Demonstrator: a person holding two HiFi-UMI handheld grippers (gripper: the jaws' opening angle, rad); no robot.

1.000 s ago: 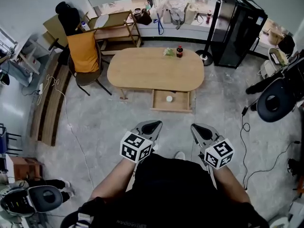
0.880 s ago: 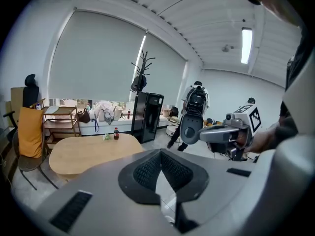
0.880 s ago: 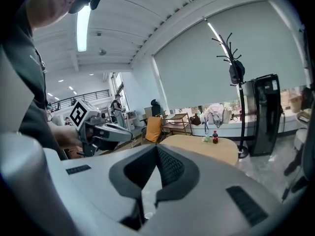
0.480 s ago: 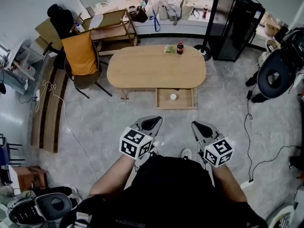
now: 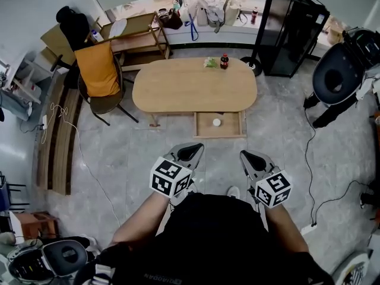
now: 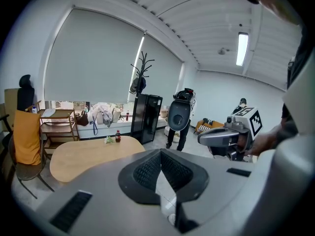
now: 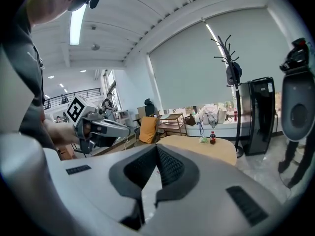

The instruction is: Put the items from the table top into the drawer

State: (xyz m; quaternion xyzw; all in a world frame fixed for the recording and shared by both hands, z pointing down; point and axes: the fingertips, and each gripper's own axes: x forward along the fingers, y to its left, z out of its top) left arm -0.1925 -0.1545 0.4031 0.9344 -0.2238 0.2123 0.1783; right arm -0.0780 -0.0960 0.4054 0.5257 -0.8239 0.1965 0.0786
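An oval wooden table (image 5: 195, 88) stands ahead of me. At its far edge are a dark bottle with a red cap (image 5: 224, 61) and a small green item (image 5: 210, 62). The bottle (image 6: 117, 136) and green item (image 6: 109, 140) also show in the left gripper view. The drawer (image 5: 203, 125) under the near edge is pulled open, with a small white round thing (image 5: 217, 122) inside. My left gripper (image 5: 190, 152) and right gripper (image 5: 249, 158) hover over the floor short of the drawer, both shut and empty. In the right gripper view the bottle (image 7: 212, 137) sits beyond the shut jaws.
A person carrying a black office chair (image 5: 337, 75) walks at the right. A chair with an orange cover (image 5: 101, 70) stands left of the table, a wooden shelf (image 5: 139, 35) behind it. A black cabinet (image 5: 294, 31) and a coat stand (image 5: 259, 67) are at the back right. Cables (image 5: 309, 159) lie on the floor.
Both grippers have drifted slightly forward towards the table, still shut. The person with the black office chair has moved further back at the right.
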